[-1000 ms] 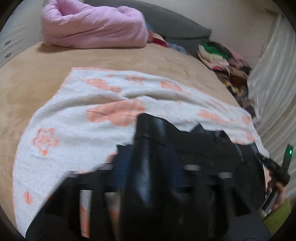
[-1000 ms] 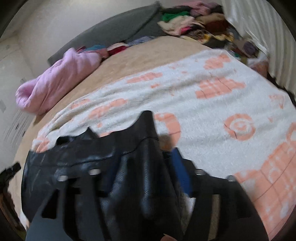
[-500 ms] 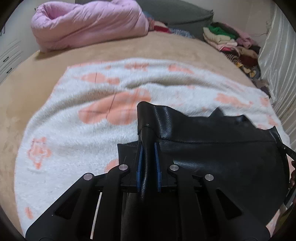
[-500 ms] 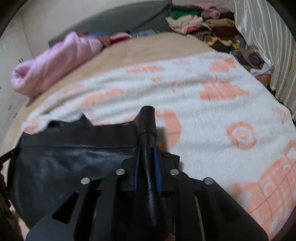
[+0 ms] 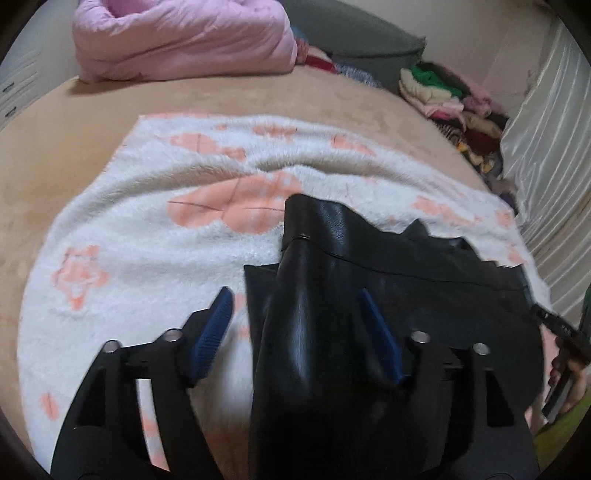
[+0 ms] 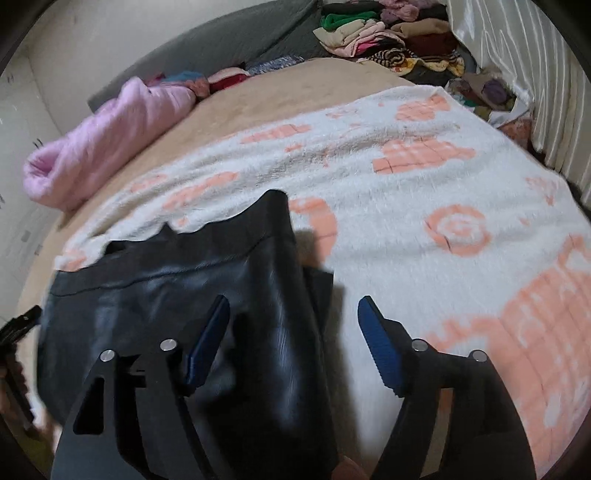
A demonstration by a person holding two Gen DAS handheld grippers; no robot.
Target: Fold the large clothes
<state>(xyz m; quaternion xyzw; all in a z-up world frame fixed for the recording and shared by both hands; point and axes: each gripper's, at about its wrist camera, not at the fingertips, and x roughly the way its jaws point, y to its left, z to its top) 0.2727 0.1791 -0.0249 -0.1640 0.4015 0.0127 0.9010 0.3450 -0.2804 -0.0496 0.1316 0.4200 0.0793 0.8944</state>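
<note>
Splayed wide apart, the blue pads (image 5: 212, 334) of the left gripper (image 5: 295, 332) are seen on either side of a raised fold of the black leather garment (image 5: 424, 306), with nothing pinched between them. Half a second ago that same fold was clamped tight between pads pressed together; the grip has now been let go. The same is seen on the right gripper (image 6: 293, 338): its jaws are spread, the left pad (image 6: 207, 339) lying over the leather, the right pad (image 6: 380, 350) held above bare blanket, where a moment before the garment's edge was squeezed shut.

Both tools are held low and angled forward over the near edge of the bed. The leather garment (image 6: 177, 295) is left lying on the white blanket with peach shapes (image 5: 155, 229), its stitched hem stretched across between the two grippers and its corners standing up in stiff peaks. The picture is blurred at the near edge.

Beneath the blanket a tan bed cover (image 5: 66, 129) is spread. Farther back a rolled pink quilt (image 5: 184, 37) is seen, and a pile of mixed clothes (image 6: 388, 33) near the pale curtain (image 5: 546, 129).
</note>
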